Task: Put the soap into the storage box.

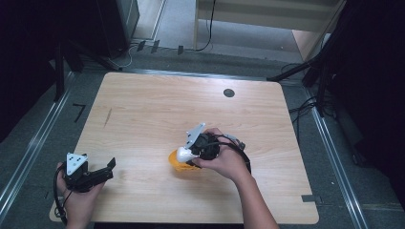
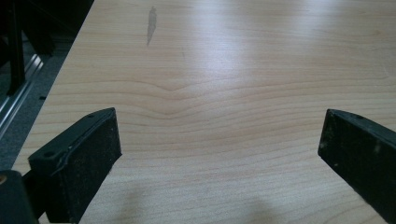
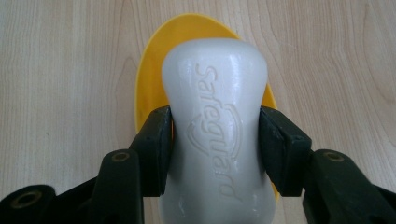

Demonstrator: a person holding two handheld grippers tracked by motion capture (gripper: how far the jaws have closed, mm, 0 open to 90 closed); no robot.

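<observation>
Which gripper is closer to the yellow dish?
Right. The right gripper holds the soap bar just over the yellow dish; the left gripper sits far off near the table's edge.

High view: fixed above the near edge, facing forward and down over the whole counter (image 1: 143,109). Left tool view: low over the near left corner, aimed across bare wood. Right tool view: very close, straight down. Shared by all three: the counter's wood top.
</observation>
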